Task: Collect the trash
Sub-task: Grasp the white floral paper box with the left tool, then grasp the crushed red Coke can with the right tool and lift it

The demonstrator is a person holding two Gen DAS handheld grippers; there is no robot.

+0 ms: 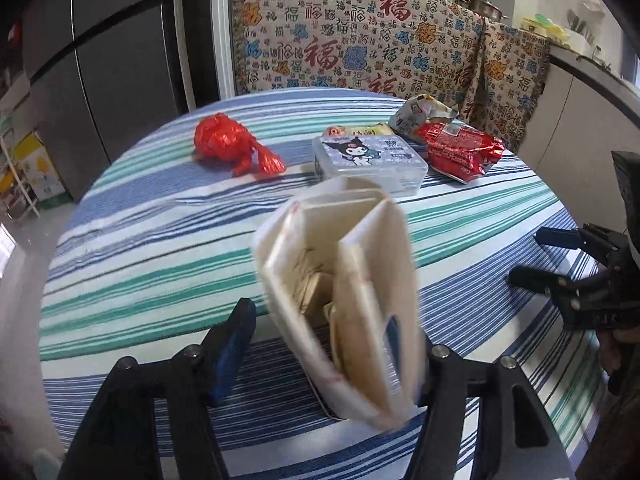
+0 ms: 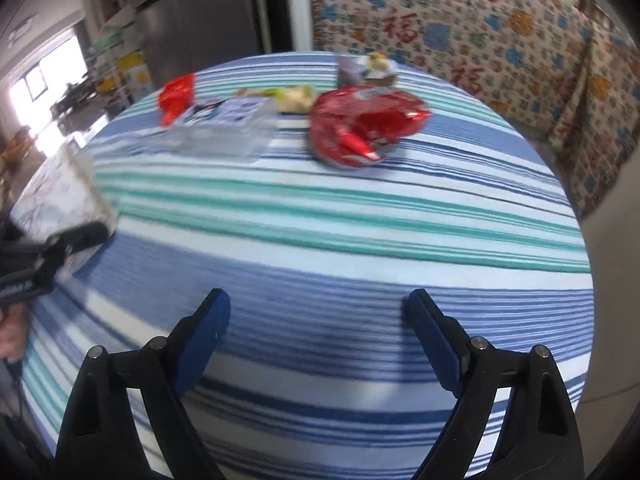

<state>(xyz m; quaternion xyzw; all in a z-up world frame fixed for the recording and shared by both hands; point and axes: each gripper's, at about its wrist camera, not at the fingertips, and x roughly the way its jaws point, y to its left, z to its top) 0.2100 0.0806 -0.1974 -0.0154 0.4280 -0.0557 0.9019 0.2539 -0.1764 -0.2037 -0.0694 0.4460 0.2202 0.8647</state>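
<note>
Standing over the striped table (image 2: 360, 216) with both my grippers spread.

White paper bag (image 1: 340, 300) stands between the parted fingers of my left gripper (image 1: 340, 356), leaning by the right finger, left finger clear of it. My right gripper (image 2: 320, 340) gapes wide over bare cloth, holding nothing. At twelve o'clock lie a red foil packet (image 2: 360, 124) and a clear plastic box (image 2: 228, 128); a red plastic bag (image 1: 232, 144) sits at eleven.

left gripper (image 1: 340, 344): jaws parted | white paper bag (image 1: 340, 292) seen between them, tilted | red plastic bag (image 1: 232, 144) at 11 o'clock
</note>
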